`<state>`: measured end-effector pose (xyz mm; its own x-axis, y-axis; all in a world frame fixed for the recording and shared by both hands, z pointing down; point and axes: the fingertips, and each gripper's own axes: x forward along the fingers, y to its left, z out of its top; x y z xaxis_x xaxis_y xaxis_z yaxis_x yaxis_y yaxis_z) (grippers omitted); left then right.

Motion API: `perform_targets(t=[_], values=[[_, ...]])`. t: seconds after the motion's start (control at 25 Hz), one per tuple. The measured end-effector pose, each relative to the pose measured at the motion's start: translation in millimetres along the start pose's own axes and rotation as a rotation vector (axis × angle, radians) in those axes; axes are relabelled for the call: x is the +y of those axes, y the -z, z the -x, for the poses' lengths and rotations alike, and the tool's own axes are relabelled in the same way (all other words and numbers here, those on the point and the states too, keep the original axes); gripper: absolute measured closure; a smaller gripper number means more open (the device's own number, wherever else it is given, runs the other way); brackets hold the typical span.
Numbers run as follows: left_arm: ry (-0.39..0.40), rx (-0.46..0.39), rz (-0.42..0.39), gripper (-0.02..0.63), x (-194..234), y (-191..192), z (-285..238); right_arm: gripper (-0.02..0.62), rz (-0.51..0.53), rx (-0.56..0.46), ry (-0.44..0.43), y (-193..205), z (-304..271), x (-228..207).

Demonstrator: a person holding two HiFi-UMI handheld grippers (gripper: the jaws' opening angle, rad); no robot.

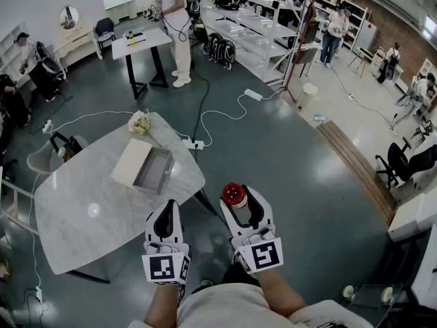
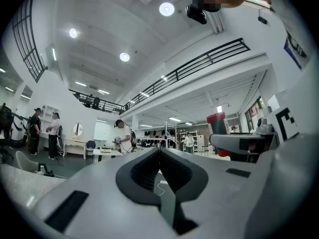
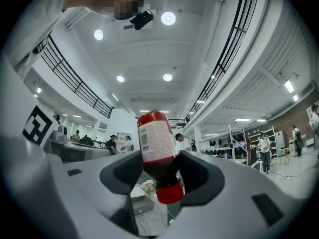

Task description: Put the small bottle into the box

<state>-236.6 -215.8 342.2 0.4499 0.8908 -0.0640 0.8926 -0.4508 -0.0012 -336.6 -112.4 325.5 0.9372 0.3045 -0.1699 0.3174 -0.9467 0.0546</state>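
Currently the small bottle (image 3: 155, 143) is clamped between the right gripper's (image 3: 162, 171) jaws, probably for carrying to the open box (image 1: 153, 171) ahead-left of it, well apart, while the left gripper (image 2: 159, 153) is closed on nothing.

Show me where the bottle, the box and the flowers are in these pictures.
bottle (image 3: 155, 146): right gripper view, on its white label.
box (image 1: 154, 170): head view, on its grey inside floor.
flowers (image 1: 140, 122): head view, on the middle of the bunch.
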Motion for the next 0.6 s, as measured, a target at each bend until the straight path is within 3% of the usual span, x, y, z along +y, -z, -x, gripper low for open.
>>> perform_targets(t=[0.6], values=[[0.07, 0.01, -0.004, 0.583, -75, 4, -94, 0.351, -0.007, -0.024, -0.034, 1, -17, -86]])
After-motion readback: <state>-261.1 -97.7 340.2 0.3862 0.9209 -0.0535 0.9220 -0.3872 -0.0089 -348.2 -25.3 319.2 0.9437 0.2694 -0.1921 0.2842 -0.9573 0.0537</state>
